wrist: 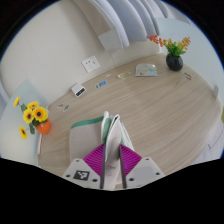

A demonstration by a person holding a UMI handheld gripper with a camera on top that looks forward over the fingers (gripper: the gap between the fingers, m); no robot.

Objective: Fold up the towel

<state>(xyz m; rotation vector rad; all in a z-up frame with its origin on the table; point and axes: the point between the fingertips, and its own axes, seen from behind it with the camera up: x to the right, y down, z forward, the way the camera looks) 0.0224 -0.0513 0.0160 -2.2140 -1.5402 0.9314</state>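
My gripper [110,152] is shut on a pale green-and-white towel [108,130]. A gathered strip of the cloth runs up between the two magenta pads [95,157] and rises just ahead of the fingers. The towel is lifted above a round wooden table [150,105]. The rest of the towel is hidden below the fingers.
A pot of yellow sunflowers [35,117] stands at the table's left side. A dark vase with orange flowers [174,58] stands at the far right. Small items [145,70] and cards [90,64] lie along the far edge. Pale curtains hang beyond.
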